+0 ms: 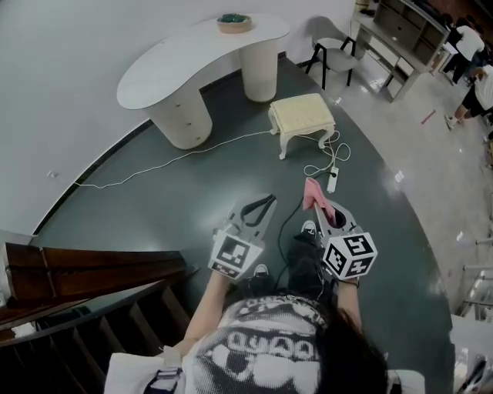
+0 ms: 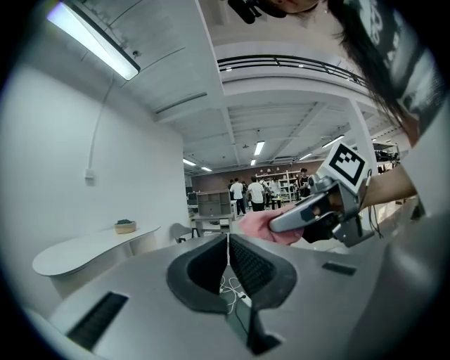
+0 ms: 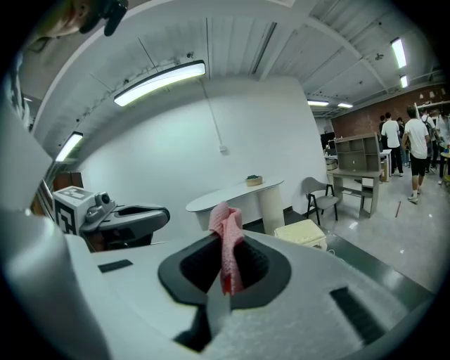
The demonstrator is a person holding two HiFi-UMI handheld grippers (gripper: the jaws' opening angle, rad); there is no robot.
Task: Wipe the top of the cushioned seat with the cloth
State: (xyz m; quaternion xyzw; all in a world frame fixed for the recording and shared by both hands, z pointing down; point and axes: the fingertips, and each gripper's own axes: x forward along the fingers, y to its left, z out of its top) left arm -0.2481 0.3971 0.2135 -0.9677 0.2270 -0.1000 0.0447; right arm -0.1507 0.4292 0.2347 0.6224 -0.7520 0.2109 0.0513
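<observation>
Cushioned seat (image 1: 302, 114), open floor (image 1: 192, 208) before it, power strip (image 1: 333, 182) near its legs, right gripper (image 3: 225, 261) clamping pink cloth (image 3: 227, 232), left gripper (image 2: 228, 261) closed empty, seat's rear legs hidden.

I count two grippers, the left gripper (image 1: 260, 206) and the right gripper (image 1: 327, 212). They carry two marker cubes, one cube (image 1: 235, 254) on the left and one cube (image 1: 349, 255) on the right. There is one cloth (image 1: 314, 194), pink, and one seat (image 1: 302, 114), cream. Furniture comes to one table (image 1: 192, 54), one chair (image 1: 337, 52) and one shelf unit (image 1: 400, 31). One bowl (image 1: 234, 23) stands on the table, and one power strip (image 1: 333, 181) lies on the floor. I see two shoe tips, a left shoe (image 1: 261, 271) and a right shoe (image 1: 309, 228). In the head view I can count at least two people (image 1: 467, 37) at the upper right edge; the far group in the left gripper view is too small for me to count.
</observation>
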